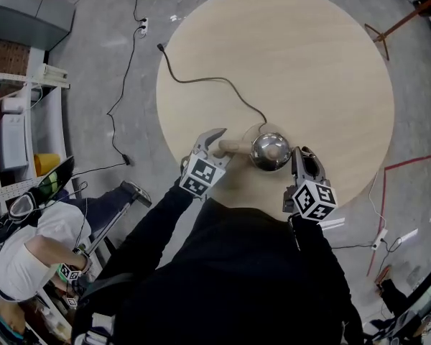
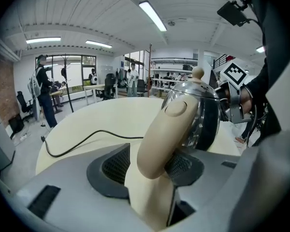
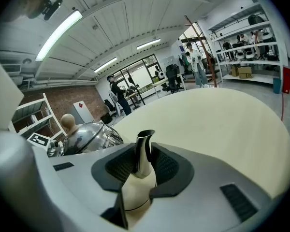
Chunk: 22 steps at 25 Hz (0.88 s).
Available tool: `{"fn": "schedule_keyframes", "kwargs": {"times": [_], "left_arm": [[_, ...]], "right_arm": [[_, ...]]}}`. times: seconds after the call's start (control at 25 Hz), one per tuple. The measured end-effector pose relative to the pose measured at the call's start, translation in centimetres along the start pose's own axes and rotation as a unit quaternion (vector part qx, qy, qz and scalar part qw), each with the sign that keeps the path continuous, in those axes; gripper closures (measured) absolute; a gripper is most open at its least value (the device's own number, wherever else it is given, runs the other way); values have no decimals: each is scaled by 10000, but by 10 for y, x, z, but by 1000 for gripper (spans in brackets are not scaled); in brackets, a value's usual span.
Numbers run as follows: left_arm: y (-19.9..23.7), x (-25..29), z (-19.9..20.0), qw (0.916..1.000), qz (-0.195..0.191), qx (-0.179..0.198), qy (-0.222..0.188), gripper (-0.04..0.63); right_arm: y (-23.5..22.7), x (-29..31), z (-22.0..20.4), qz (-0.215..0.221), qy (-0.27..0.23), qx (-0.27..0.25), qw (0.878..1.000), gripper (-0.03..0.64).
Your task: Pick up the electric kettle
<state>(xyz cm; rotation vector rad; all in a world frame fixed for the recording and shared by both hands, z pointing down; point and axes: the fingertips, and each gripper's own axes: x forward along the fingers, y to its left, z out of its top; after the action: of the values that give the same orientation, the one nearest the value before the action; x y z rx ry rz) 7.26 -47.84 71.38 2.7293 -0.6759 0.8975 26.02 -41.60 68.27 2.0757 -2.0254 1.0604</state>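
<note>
The electric kettle (image 1: 271, 152) has a chrome domed lid with a wooden knob and stands near the front edge of the round wooden table (image 1: 309, 63). Its beige handle (image 1: 231, 146) points left and lies between the jaws of my left gripper (image 1: 226, 146). In the left gripper view the handle (image 2: 166, 134) fills the gap, and the pads (image 2: 115, 166) stand wide beside it without visibly pressing. My right gripper (image 1: 300, 157) is at the kettle's right side. There the chrome spout (image 3: 144, 151) rises between the dark pads (image 3: 166, 167), which flank it closely.
The kettle's black cord (image 1: 201, 81) snakes across the table to a plug (image 1: 160, 47) at the left rim. A seated person (image 1: 29, 254) and shelving (image 1: 14, 135) are at the left. Cables and a power strip (image 1: 143, 26) lie on the floor.
</note>
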Motion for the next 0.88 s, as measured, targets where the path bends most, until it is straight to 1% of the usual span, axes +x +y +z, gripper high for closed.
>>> {"fn": "schedule_keyframes", "kwargs": {"times": [0.08,0.2,0.24,0.32,0.36,0.44,0.48,0.56,0.68,0.76,0.88], "left_arm": [[-1,-1,-3,9999,-59,57,72,380],[-8,-4,0,9995,-220,215,75,385],[-12,-4,0,9992,-274,285,76,408],[-16,-5,-1,9986,-354,386,111,416],[-16,-4,-3,9984,-384,397,140,422],[-15,-1,-6,9982,-420,369,229,457],[-15,1,-8,9981,-421,352,277,457],[-16,3,-11,9985,-381,264,306,462],[-17,1,-8,9994,-230,-104,216,465],[-17,2,-5,9993,-81,-285,207,468],[-20,5,-7,9986,78,-443,286,469]], "right_arm": [[0,0,-1,-1,10,-34,10000,512],[0,1,0,10,31,-57,10000,512],[0,1,0,21,43,-59,10000,512],[-1,1,0,51,73,-70,9999,512],[-2,2,1,68,90,-84,9999,514],[-1,5,3,102,109,-134,9998,514],[-1,6,4,117,114,-164,9997,514],[0,6,4,138,124,-220,9996,514],[1,3,2,180,114,-296,9993,514],[-1,2,4,238,110,-346,9991,514],[-5,-1,5,250,154,-376,9989,514]]}}
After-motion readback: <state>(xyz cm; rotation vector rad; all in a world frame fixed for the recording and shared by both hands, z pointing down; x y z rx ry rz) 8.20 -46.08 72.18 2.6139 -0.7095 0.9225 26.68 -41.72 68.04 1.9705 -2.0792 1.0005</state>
